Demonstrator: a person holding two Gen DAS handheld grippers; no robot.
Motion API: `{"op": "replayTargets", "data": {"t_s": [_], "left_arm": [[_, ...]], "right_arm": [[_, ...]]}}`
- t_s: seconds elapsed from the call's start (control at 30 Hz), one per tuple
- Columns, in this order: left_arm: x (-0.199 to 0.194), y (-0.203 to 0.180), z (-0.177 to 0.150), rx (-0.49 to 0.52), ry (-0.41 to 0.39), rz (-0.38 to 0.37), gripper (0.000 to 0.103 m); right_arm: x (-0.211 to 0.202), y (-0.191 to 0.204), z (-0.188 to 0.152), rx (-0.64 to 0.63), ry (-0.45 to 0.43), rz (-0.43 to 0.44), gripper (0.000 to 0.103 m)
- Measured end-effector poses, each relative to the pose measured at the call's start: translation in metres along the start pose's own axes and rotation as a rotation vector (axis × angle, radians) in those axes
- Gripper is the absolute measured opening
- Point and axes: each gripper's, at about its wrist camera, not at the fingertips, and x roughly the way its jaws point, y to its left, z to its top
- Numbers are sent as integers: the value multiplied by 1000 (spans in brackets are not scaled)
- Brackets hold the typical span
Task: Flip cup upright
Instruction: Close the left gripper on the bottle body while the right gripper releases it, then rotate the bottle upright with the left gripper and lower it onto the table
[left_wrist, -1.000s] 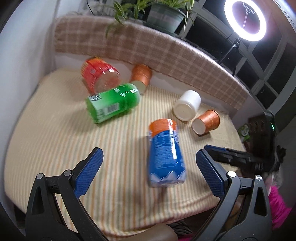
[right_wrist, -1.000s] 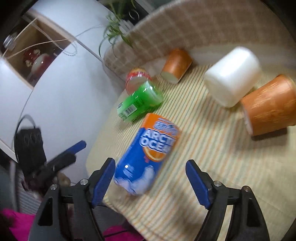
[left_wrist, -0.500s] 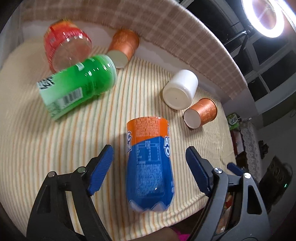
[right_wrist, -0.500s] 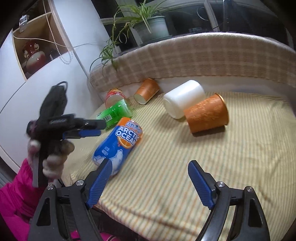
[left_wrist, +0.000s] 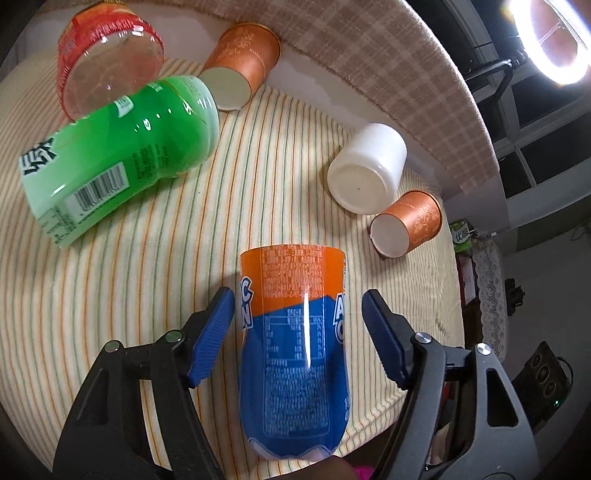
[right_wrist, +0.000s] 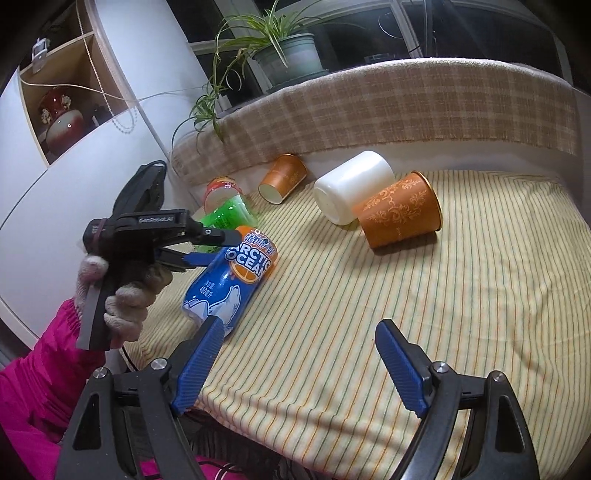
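Around the blue cup (left_wrist: 295, 354), left tool (left_wrist: 297, 314) gapes, untouching.

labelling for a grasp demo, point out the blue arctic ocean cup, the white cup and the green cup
blue cup (left_wrist: 295, 354), left wrist view, label on its side
white cup (left_wrist: 356, 184), left wrist view, flat base
green cup (left_wrist: 122, 155), left wrist view, side wall
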Motion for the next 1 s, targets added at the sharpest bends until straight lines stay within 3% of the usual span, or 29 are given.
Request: {"op": "replayTargets", "data": {"t_s": [0.13, 0.2, 0.5, 1.0], "left_arm": [[8, 1, 2, -8, 17, -8, 70], [12, 1, 2, -9, 25, -10, 63], [8, -10, -1, 39, -1, 15, 62], [-37, -54, -26, 226, -208, 123, 61]], "right_arm": [[1, 0, -2, 3, 2, -6, 87], [2, 0, -2, 7, 2, -5, 87], [4, -1, -2, 16, -2, -5, 87], [4, -7, -2, 49, -14, -23, 87]]}}
